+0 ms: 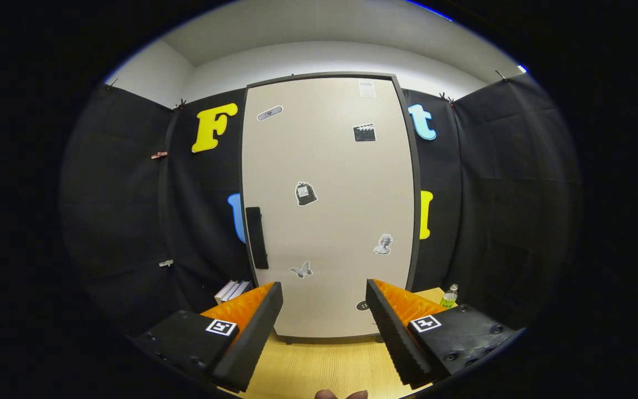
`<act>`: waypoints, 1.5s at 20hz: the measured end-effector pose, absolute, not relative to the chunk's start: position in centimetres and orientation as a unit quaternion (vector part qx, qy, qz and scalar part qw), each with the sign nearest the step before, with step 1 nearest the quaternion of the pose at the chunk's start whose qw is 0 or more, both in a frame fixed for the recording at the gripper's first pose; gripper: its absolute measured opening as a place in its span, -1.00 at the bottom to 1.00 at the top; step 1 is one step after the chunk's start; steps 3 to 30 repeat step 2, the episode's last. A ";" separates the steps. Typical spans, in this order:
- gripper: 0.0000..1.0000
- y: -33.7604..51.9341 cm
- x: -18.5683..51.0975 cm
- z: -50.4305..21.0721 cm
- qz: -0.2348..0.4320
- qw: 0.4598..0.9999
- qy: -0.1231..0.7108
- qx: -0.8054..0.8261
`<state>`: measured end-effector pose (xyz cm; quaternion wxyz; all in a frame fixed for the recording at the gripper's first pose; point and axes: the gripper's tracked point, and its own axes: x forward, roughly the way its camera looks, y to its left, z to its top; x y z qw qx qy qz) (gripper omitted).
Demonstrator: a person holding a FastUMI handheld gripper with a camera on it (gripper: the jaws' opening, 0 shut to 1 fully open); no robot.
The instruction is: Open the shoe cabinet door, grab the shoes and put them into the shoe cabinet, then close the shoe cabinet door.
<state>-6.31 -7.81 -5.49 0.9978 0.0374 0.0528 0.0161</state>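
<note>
While the gripper (pixel 324 307) hangs spread wide and empty, the shoe cabinet door (pixel 327 205) stands shut: either opening awaits or closing's done.

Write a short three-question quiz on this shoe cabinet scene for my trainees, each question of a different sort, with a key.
1. True or false: the cabinet door is open.
2. The dark handle sits near which edge of the door? A) the edge nearer the stacked books B) the edge nearer the bottle C) the top edge
3. Fill in: the gripper fingers are spread apart and hold ____.

Key: 1 false, the door is shut flat in its frame; 2 A; 3 nothing.
</note>
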 end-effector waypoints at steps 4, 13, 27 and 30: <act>0.95 -8.1 -6.2 -5.4 0.015 0.998 0.052 0.036; 0.95 -8.1 -6.2 -5.4 0.015 0.998 0.052 0.036; 0.95 -8.1 -6.2 -5.4 0.015 0.998 0.052 0.036; 0.95 -8.1 -6.2 -5.4 0.015 0.998 0.052 0.036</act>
